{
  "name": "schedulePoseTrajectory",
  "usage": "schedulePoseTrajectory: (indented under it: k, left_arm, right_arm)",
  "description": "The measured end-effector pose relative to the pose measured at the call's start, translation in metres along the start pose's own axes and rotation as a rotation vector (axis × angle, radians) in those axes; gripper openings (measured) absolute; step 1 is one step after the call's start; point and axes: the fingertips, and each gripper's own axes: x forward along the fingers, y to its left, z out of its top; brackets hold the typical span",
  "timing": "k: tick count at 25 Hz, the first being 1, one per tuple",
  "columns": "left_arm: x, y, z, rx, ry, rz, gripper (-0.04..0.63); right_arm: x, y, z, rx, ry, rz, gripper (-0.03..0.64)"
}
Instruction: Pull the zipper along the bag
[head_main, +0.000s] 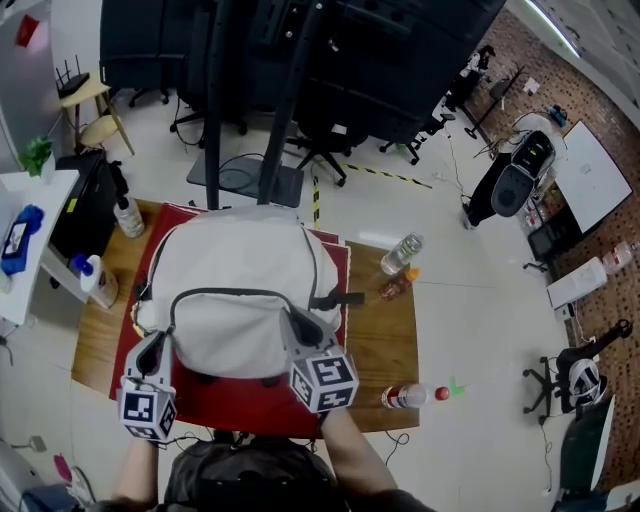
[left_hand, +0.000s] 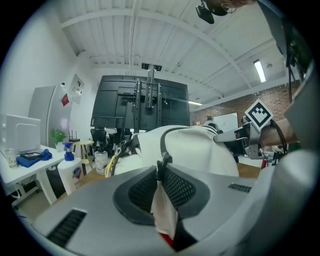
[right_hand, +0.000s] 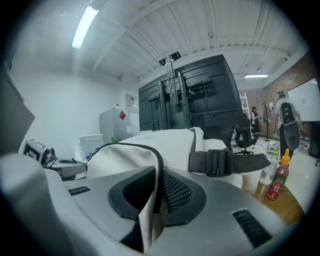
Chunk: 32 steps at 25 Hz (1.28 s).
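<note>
So that the zipper (left_hand: 162, 163) runs taut: left gripper (head_main: 155, 350) closed narrowly on bag (head_main: 240, 270) cloth, slider at its jaw tips; right gripper (head_main: 298, 325) pinching the seam, likely as anchor.

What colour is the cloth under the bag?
The cloth is red; the head view shows it best.

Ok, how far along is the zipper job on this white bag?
Done: both grips are set. The left gripper pinches the bag fabric at the zipper pull; the right gripper clamps the bag farther along the zipper. In hand: just that two-point hold. Left: probably the whole pull, since the pull sits at the zipper's left end and the line across the top looks unbroken.
</note>
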Motion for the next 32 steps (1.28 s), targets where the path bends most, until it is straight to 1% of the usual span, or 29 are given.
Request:
schedulePoseTrajectory:
  k: [3, 5, 8, 11, 14, 16, 18, 20, 22, 24, 26, 28, 30, 32]
  left_arm:
    - [-0.002, -0.008, -0.023, -0.018, 0.033, -0.010, 0.051]
    - [-0.002, -0.009, -0.026, -0.006, 0.040, -0.002, 0.049]
    - [-0.005, -0.010, -0.028, -0.010, 0.060, 0.004, 0.049]
    - [-0.008, -0.009, -0.023, -0.005, 0.050, 0.015, 0.049]
    - [-0.013, -0.012, -0.016, -0.011, 0.027, 0.024, 0.051]
    - [-0.016, -0.014, -0.012, -0.015, 0.013, 0.043, 0.051]
    - [-0.022, -0.012, 0.000, 0.002, -0.040, 0.082, 0.059]
    - [-0.029, -0.010, 0.015, 0.034, -0.105, 0.112, 0.069]
    - [-0.034, -0.008, 0.027, 0.057, -0.141, 0.128, 0.077]
    - [-0.038, -0.006, 0.038, 0.053, -0.166, 0.150, 0.083]
    - [-0.043, -0.006, 0.051, 0.037, -0.198, 0.173, 0.084]
    - [-0.047, -0.009, 0.064, 0.026, -0.227, 0.179, 0.084]
    - [-0.054, -0.011, 0.080, 0.039, -0.277, 0.192, 0.084]
    - [-0.064, -0.013, 0.102, 0.071, -0.340, 0.208, 0.083]
  right_arm:
    - [-0.001, 0.001, -0.001, -0.005, 0.000, -0.005, 0.069]
    - [-0.001, 0.001, -0.002, -0.006, -0.002, -0.007, 0.069]
    - [-0.003, 0.001, -0.001, -0.004, -0.003, -0.010, 0.069]
    - [-0.004, 0.003, 0.000, -0.007, -0.012, -0.015, 0.069]
    - [-0.010, 0.005, 0.004, -0.007, -0.055, -0.014, 0.072]
    - [-0.014, 0.006, 0.004, -0.015, -0.077, -0.019, 0.084]
    - [-0.018, 0.007, 0.005, -0.016, -0.085, -0.024, 0.094]
    - [-0.021, 0.009, 0.005, -0.015, -0.083, -0.025, 0.101]
    - [-0.025, 0.009, 0.005, -0.025, -0.074, -0.025, 0.103]
    - [-0.030, 0.006, 0.007, -0.034, -0.078, -0.032, 0.103]
    - [-0.038, 0.001, 0.012, -0.038, -0.102, -0.047, 0.103]
    - [-0.046, -0.004, 0.020, -0.043, -0.133, -0.061, 0.103]
    - [-0.052, -0.008, 0.027, -0.046, -0.152, -0.072, 0.086]
    - [-0.057, -0.011, 0.032, -0.043, -0.166, -0.077, 0.084]
